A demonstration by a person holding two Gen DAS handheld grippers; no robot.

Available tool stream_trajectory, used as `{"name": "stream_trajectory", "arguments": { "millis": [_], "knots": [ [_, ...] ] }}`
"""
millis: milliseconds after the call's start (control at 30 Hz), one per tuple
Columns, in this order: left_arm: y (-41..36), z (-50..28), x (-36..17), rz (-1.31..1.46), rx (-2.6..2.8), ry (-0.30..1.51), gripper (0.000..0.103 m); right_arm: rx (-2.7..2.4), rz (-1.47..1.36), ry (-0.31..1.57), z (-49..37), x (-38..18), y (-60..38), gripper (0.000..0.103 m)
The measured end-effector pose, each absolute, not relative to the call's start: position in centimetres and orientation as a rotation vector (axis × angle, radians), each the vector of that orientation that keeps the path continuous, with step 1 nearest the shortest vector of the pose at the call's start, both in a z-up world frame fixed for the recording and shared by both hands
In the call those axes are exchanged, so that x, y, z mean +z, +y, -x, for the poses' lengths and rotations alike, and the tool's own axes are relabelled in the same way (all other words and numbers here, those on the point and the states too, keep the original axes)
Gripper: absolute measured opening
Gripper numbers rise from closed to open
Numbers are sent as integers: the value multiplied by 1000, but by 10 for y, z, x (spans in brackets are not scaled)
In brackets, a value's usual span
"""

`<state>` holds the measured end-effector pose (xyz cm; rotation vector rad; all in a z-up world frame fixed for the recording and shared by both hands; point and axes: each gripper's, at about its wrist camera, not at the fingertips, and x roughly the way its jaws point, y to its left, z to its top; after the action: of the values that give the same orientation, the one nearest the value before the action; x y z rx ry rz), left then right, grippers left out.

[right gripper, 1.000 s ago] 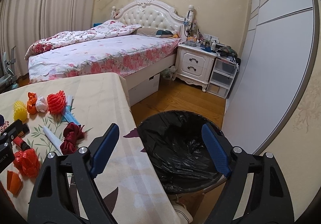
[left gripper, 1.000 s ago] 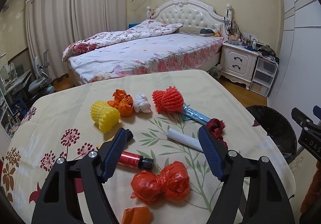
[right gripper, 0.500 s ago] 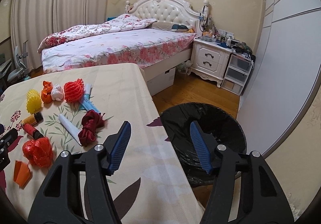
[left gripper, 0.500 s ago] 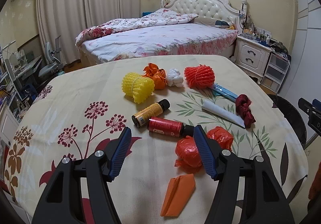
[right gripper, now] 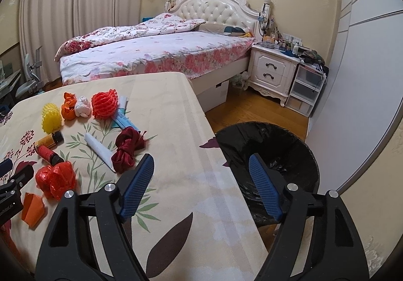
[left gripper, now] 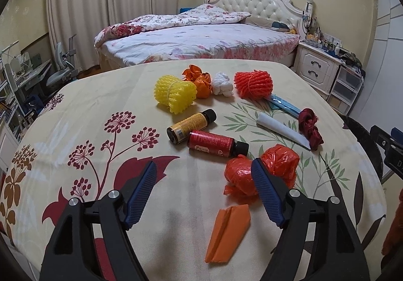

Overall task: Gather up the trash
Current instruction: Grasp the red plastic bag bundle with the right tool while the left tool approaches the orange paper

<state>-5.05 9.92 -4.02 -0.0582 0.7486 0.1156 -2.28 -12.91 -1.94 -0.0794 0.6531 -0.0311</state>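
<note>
Trash (left gripper: 260, 175) untouched; both hand-held grippers (left gripper: 204, 195) (right gripper: 201, 188) (nothing between jaws) just reopened wider.

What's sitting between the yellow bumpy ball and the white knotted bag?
An orange knotted bag sits between the yellow ball and the white bag. Both views show it.

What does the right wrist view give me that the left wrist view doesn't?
Right wrist only: the open mouth of the black-lined bin beside the table's edge, and the right gripper, open and empty. Left wrist only: the left gripper, open over bare tablecloth. Both: the bottles, e.g. the red one, and the red bag.
</note>
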Motion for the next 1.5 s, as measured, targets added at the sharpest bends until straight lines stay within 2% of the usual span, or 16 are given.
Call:
{"name": "stream_trajectory", "arguments": {
  "millis": [200,333,533,833,1167,1200,1300,1500],
  "knots": [
    [118,59,-37,59,168,733,76,47,73,662,25,-19,-106,77],
    [136,65,-35,52,220,722,77,128,61,673,27,-20,-82,83],
    [166,74,-39,74,270,735,78,242,88,690,29,-23,-34,87],
    [204,86,-47,90,360,738,78,350,136,735,25,-36,23,87],
    [224,92,-53,122,391,751,78,357,178,807,17,-58,40,87],
    [223,92,-53,119,390,750,78,358,177,812,17,-59,40,86],
    [221,92,-53,110,388,748,78,373,167,831,17,-62,38,71],
    [214,90,-52,108,371,750,78,372,186,807,25,-58,32,67]
  ]
}}
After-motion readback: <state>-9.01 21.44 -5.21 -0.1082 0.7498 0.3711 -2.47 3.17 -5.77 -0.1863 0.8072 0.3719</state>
